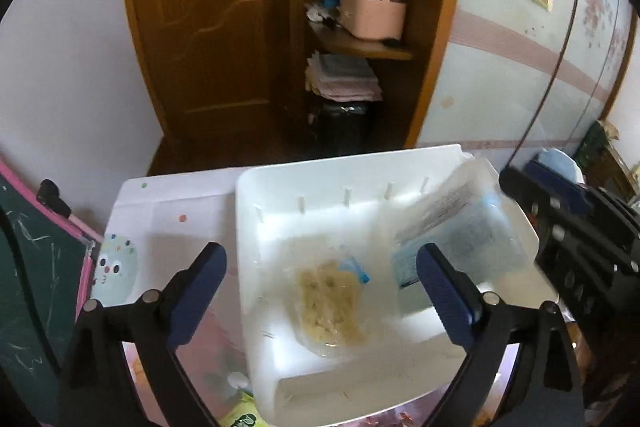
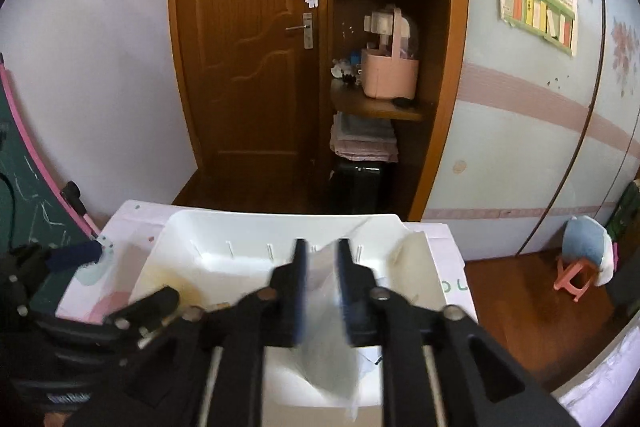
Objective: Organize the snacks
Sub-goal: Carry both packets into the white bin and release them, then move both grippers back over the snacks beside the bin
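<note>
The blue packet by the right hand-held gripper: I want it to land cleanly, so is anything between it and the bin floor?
Nothing visible blocks it. The blue packet is already inside the white bin, with bare floor below it. The noodle bag lies apart, to its left.

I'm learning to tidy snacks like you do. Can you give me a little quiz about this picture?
1. True or false: the white bin is empty.
2. Which snack lies between the left gripper's wide-open jaws: A) clear bag of yellowish snacks, B) blue packet?
3. What stands between the right gripper's fingers?

Key: 1 false. 2 A. 3 A blurred, see-through packet, over the bin.
</note>
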The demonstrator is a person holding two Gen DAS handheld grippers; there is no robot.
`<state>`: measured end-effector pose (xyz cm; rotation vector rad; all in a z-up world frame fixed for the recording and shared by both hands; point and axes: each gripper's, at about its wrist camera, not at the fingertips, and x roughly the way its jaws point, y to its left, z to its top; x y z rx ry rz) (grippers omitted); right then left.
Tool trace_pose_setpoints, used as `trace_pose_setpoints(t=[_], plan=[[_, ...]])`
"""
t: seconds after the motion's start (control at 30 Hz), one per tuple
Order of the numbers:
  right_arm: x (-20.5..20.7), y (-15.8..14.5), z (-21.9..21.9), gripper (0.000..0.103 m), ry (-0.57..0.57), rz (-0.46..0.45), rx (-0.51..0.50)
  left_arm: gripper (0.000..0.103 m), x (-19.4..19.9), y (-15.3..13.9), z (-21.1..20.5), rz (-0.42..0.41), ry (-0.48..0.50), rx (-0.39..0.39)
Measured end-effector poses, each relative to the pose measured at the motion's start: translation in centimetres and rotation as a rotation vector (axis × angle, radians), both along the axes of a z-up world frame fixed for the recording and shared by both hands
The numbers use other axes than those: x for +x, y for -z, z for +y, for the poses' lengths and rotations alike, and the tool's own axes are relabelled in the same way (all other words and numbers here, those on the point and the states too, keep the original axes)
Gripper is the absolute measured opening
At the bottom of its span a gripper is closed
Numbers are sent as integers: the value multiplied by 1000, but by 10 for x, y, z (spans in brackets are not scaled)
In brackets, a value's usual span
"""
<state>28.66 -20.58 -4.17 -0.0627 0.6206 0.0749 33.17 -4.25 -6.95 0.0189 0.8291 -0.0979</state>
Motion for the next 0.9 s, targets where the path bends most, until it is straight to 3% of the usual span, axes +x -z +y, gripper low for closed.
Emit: trace_pose_setpoints(t=[0.07, 0.1, 0.27, 0.47, 0.67, 0.9], plan=[[-9, 1, 0, 58, 11, -17, -3, 95, -9, 0, 7, 0, -7, 0], [-12, 0, 0, 59, 12, -24, 0, 95, -12, 0, 10, -1, -20, 0], [-38, -7, -2, 59, 12, 2, 18, 95, -38, -14, 23, -37, -45, -33], [-82, -17, -10, 59, 17, 20, 63, 95, -102, -42, 33, -129, -10, -52], [-148, -41, -15, 59, 13, -17, 77, 95, -174, -68, 32, -195, 35, -37], [-215, -64, -22, 59, 20, -70, 70, 95, -248, -76, 32, -242, 52, -64]])
